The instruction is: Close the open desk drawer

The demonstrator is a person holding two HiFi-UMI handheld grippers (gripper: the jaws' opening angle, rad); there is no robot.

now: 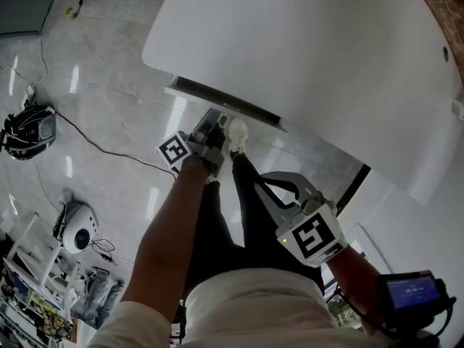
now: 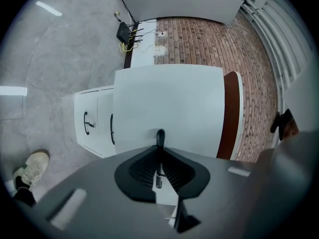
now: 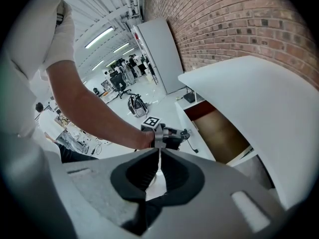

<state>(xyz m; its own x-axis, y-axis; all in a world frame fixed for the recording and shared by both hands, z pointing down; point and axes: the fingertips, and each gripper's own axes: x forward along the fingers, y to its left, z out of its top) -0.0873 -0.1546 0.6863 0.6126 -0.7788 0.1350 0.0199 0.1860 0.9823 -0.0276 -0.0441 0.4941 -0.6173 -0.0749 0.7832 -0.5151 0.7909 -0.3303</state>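
The white desk [image 1: 312, 56] fills the upper right of the head view. Under its near edge a white-edged drawer front [image 1: 225, 106] sticks out a little, with a dark gap behind it. My left gripper [image 1: 214, 133] hangs just below that edge, its jaws shut and holding nothing. My right gripper [image 1: 279, 187] sits lower and to the right, near my legs, also shut and holding nothing. The left gripper view looks past the left gripper [image 2: 159, 136] at a white desk top [image 2: 169, 103] and a drawer unit with dark handles [image 2: 87, 123]. The right gripper [image 3: 159, 151] faces the left gripper [image 3: 167, 133] and the desk's brown underside [image 3: 219, 128].
My white shoe [image 1: 237, 130] stands on the glossy grey floor beside the left gripper. A black helmet [image 1: 29, 130], a trailing cable [image 1: 109, 151], a white device [image 1: 76, 227] and a cluttered rack [image 1: 36, 288] lie left. A brick wall [image 3: 239, 19] backs the desk.
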